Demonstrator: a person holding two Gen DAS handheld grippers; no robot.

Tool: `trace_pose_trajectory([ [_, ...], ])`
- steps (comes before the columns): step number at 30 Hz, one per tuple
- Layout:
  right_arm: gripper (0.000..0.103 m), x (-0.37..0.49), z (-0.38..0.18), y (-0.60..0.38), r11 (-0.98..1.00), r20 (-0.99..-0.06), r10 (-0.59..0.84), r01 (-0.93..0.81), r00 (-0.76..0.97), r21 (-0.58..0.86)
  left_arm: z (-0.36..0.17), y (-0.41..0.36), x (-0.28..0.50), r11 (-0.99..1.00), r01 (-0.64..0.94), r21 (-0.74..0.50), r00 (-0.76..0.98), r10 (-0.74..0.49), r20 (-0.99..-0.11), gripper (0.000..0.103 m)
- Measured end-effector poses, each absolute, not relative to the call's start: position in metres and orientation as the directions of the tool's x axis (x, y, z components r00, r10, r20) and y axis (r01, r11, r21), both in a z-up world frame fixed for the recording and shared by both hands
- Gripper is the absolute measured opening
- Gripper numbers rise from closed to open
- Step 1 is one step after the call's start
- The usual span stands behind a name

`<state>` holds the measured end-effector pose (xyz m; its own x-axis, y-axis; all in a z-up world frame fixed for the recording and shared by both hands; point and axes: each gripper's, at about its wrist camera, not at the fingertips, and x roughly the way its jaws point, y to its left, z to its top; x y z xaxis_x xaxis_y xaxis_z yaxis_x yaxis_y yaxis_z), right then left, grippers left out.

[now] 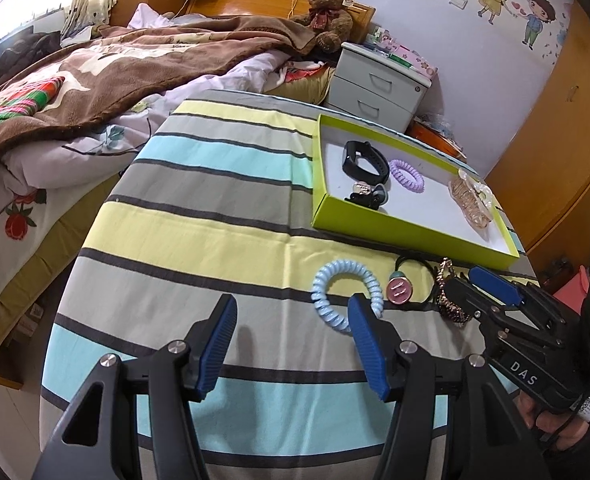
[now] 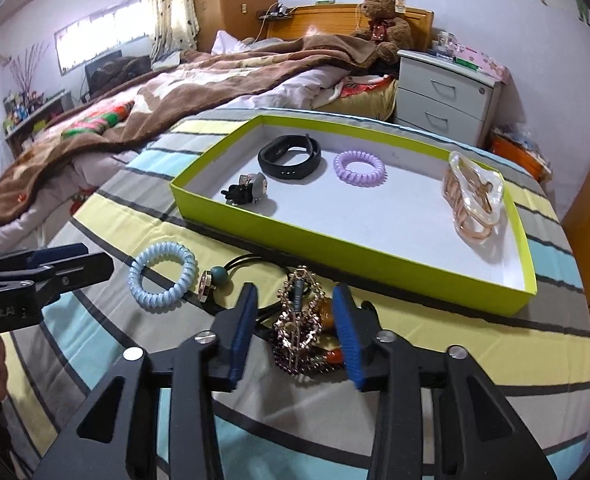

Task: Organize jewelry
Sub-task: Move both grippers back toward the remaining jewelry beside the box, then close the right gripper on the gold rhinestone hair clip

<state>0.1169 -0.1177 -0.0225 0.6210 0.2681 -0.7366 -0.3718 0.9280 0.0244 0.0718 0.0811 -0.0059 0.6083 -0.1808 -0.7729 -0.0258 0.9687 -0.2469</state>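
A lime-green tray [image 2: 351, 266] [image 1: 395, 232] on the striped cloth holds a black wristband [image 2: 291, 156], a purple coil hair tie [image 2: 359, 168], a small black clip [image 2: 247, 191] and a pearly hair claw [image 2: 475, 196]. In front of it lie a light-blue coil hair tie [image 2: 163, 276] [image 1: 347, 292], a black elastic with a round charm [image 2: 211, 284] [image 1: 401, 290] and a beaded bracelet pile [image 2: 301, 328] [image 1: 449, 300]. My right gripper [image 2: 295, 336] [image 1: 491, 284] is open, its jaws on either side of the bracelet pile. My left gripper [image 1: 295, 344] is open and empty, just in front of the blue coil.
The table [image 1: 199, 216] has a striped cloth. A bed [image 1: 95, 80] with a brown blanket lies to the left and behind. A grey nightstand [image 1: 379, 84] stands behind the tray. A wooden wardrobe [image 1: 555, 152] is at the right.
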Motion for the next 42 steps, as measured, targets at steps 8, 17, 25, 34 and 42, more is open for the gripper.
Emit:
trace_pose_trajectory([
  [8,0.019,0.118,-0.024,-0.111,0.928,-0.745,0.225,-0.37,0.628,-0.031,-0.013,0.089,0.071,0.968,-0.038,-0.247,0.597,-0.176,-0.783,0.06],
  [17,0.003,0.115,-0.021,-0.115,0.93,-0.733,0.233,-0.366,0.638,-0.023,-0.017,0.09,0.076,0.97,-0.035,-0.242,0.581,-0.177,-0.795,0.06],
  [25,0.0,0.113,-0.014,-0.128,0.935,-0.713,0.274,-0.352,0.645,0.041,-0.018,0.079,0.09,0.975,-0.012,-0.222,0.562,-0.177,-0.808,0.06],
  [34,0.015,0.116,-0.013,-0.131,0.926,-0.716,0.299,-0.373,0.631,0.058,-0.02,0.063,0.099,0.986,0.017,-0.166,0.557,-0.147,-0.817,0.06],
  [42,0.035,0.128,-0.026,-0.118,0.917,-0.758,0.278,-0.399,0.589,0.026,-0.022,0.049,0.101,0.998,0.029,-0.05,0.568,-0.057,-0.821,0.06],
])
